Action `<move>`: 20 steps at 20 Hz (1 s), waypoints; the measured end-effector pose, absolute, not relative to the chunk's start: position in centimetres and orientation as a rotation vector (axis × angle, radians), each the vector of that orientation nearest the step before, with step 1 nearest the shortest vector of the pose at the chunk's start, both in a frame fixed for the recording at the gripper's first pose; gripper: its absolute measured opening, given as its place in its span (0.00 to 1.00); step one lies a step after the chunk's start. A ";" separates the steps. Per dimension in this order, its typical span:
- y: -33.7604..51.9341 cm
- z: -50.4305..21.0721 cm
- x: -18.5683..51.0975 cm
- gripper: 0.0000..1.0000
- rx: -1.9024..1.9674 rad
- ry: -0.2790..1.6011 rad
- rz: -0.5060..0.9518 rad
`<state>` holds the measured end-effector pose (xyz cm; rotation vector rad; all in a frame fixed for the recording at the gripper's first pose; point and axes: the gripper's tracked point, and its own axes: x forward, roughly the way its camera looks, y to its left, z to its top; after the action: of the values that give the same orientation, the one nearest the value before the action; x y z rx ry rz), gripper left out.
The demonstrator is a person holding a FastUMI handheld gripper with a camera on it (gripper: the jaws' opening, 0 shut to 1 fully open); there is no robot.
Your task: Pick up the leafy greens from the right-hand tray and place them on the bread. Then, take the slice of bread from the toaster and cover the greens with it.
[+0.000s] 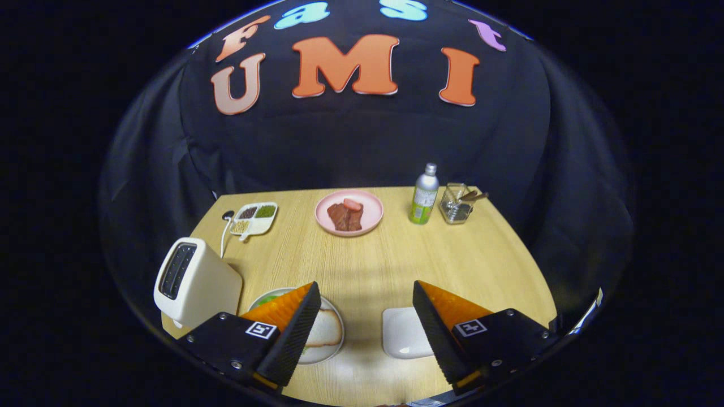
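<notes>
Gripper view: the claw (366, 316) is held wide open above the bench (362, 265), nothing between its fingers. Under the left finger (294, 328) a plate (334, 347) carries bread (325, 328), with greens (268, 298) seen at its 10 o'clock edge. A toaster (195, 282) stands just at 9 o'clock of the plate. A white tray (404, 333) lies beside the right finger (435, 333). Far across, at 12 o'clock, a pink plate (370, 217) with meat (345, 215) is seen.

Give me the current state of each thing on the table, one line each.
Gripper: open, empty, above the table.
Toaster: upright, slots look dark; bread inside cannot be told.
Plate: holds a bread slice with greens peeking out.
White tray: looks empty.
Pink plate: holds meat.
Bottle: upright, capped.
</notes>
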<state>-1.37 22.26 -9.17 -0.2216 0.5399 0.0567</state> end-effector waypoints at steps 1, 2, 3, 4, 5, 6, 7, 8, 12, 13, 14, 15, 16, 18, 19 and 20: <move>22.0 -7.1 -1.4 0.98 -0.215 0.495 0.054; 21.7 -5.2 -1.6 0.98 -0.207 0.452 0.053; 21.5 -3.4 -1.9 0.98 -0.196 0.411 0.054; 21.5 -1.7 -2.3 0.98 -0.185 0.366 0.057; 21.5 -0.3 -2.5 0.98 -0.176 0.323 0.059; 21.5 0.7 -2.8 0.98 -0.167 0.281 0.062; 21.6 1.7 -3.1 0.98 -0.162 0.243 0.064; 21.4 2.4 -3.6 0.98 -0.158 0.210 0.062; 21.0 3.3 -4.4 0.98 -0.152 0.124 0.049; 20.4 3.5 -4.7 0.98 -0.155 0.112 0.023; 19.5 4.0 -4.8 0.98 -0.155 0.088 -0.019; 19.3 4.5 -4.9 0.98 -0.158 0.065 -0.037; 19.4 4.7 -5.4 0.98 -0.159 0.053 -0.038; 19.4 4.7 -6.0 0.98 -0.159 0.039 -0.041; 19.0 4.7 -6.3 0.98 -0.160 0.037 -0.048; 18.7 4.6 -6.6 0.98 -0.158 0.035 -0.054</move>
<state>-6.58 18.70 4.59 -0.1576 0.0354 -0.0539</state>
